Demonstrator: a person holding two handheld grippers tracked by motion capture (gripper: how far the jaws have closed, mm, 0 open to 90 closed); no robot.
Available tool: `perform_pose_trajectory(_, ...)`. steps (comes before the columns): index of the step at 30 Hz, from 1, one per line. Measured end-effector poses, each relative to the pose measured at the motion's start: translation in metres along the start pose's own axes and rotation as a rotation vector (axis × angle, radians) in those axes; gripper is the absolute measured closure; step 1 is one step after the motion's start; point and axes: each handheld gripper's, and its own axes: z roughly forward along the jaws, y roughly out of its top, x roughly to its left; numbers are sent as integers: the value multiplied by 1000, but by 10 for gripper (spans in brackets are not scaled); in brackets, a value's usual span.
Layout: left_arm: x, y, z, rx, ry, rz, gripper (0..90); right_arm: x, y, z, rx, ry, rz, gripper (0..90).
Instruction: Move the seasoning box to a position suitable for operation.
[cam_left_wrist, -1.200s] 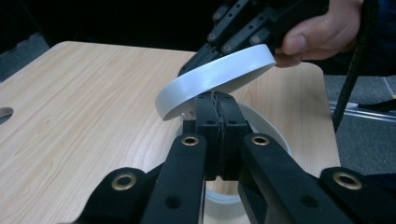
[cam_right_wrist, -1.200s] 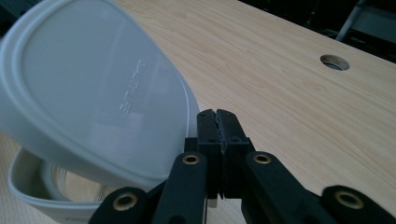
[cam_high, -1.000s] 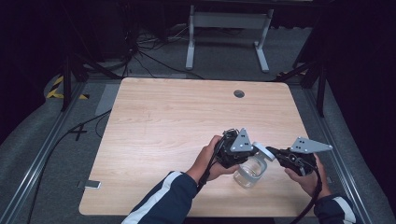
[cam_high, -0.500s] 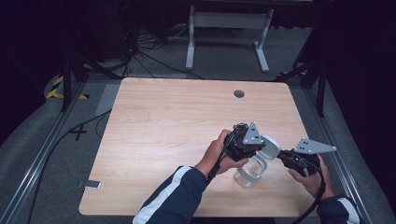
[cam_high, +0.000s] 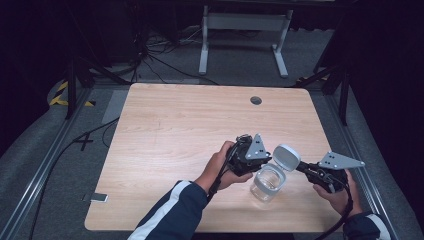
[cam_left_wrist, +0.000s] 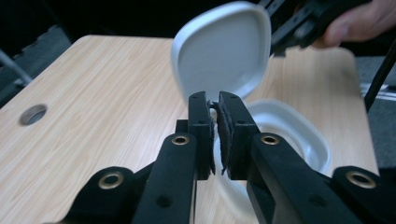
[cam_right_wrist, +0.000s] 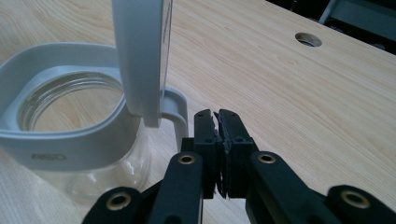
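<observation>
Jar (cam_high: 267, 183) lid (cam_high: 285, 156) hinged open; left gripper (cam_left_wrist: 215, 103) clamps rim; right gripper (cam_right_wrist: 216, 115) clenched, empty.

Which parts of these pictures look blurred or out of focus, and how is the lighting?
High view: the table is evenly lit and its surroundings are dark. Left gripper view: the raised lid and the person's hand behind it are soft. Right gripper view: the lid's edge is blurred, the glass jar clearer.
</observation>
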Motion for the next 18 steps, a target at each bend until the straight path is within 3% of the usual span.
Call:
perform_pose_trajectory(4, 1, -12, -14, 18, 33, 14, 797, 0, -5, -5, 6, -8, -6, 833)
perform_pose_trajectory(13, 5, -50, -49, 72, 90, -4, 736, -2, -16, -16, -3, -20, -2, 748)
perform_pose_trajectory(18, 6, -84, -66, 139, 138, -19, 683, -5, -23, -22, -2, -34, 11, 707)
